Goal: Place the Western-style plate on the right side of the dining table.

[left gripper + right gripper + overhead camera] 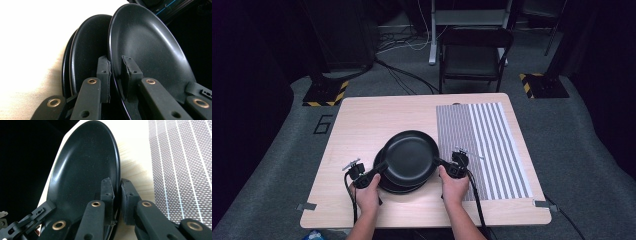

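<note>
A black top plate hangs a little above a stack of black plates in the middle of the table. My left gripper is shut on its left rim and my right gripper is shut on its right rim. In the left gripper view my left gripper pinches the top plate's edge, with the stacked plates lying beneath it. In the right gripper view my right gripper clamps the rim of the same plate, one jaw inside the plate and one outside.
A grey striped mat covers the right part of the wooden table, just right of the plates, and its stripes show on the mat in the right gripper view. A dark folding chair stands beyond the far edge.
</note>
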{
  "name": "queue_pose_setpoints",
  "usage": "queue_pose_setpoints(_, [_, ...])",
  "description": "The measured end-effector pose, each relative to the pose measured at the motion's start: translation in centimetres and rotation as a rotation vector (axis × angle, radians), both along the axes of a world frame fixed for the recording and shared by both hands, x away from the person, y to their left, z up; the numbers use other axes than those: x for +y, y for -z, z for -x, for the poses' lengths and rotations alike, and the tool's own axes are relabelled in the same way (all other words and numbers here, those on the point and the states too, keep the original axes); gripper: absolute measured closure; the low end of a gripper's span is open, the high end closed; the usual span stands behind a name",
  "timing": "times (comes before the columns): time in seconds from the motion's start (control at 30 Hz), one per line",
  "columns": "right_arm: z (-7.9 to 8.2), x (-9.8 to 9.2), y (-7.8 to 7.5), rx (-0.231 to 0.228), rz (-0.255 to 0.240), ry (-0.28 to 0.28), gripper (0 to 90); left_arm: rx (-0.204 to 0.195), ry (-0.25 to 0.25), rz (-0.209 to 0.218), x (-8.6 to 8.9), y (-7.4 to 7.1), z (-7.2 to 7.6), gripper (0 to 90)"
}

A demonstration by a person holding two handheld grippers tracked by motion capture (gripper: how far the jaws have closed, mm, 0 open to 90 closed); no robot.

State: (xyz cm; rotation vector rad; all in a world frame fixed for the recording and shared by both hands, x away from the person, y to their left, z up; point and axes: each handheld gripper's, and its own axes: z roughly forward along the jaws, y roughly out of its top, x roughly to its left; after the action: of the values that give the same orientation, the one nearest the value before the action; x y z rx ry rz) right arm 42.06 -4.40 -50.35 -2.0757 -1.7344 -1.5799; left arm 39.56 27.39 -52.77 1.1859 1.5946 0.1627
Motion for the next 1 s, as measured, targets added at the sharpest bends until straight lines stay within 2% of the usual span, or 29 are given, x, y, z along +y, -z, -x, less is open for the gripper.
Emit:
queue_pose_setpoints(0.37, [0.1,0.1,0.1,0.012,-0.025,0.014,82.6,0.0,-0.003,0.007,0.1,-0.1,0.0,78.6])
queue_pose_setpoints(0.73, [0.1,0.0,-0.1,0.001,-0.039,0.009,83.4,-0.008,0.0,0.004,0.3,-0.5,0.0,79.1])
queue_pose_setpoints(0.83, [0.1,0.0,-0.3,-0.001,-0.047,0.008,83.3,-0.025,-0.003,0.002,0.3,-0.9,-0.1,79.3])
queue_pose_setpoints(0.87, [0.2,0.0,-0.6,0.0,-0.066,0.01,83.3,-0.032,0.0,0.0,0.4,-1.2,-0.1,79.5])
queue_pose_setpoints(1.0, [0.2,0.1,-0.9,-0.009,-0.065,0.01,83.3,-0.046,-0.001,-0.004,0.4,-1.6,-0.2,79.5])
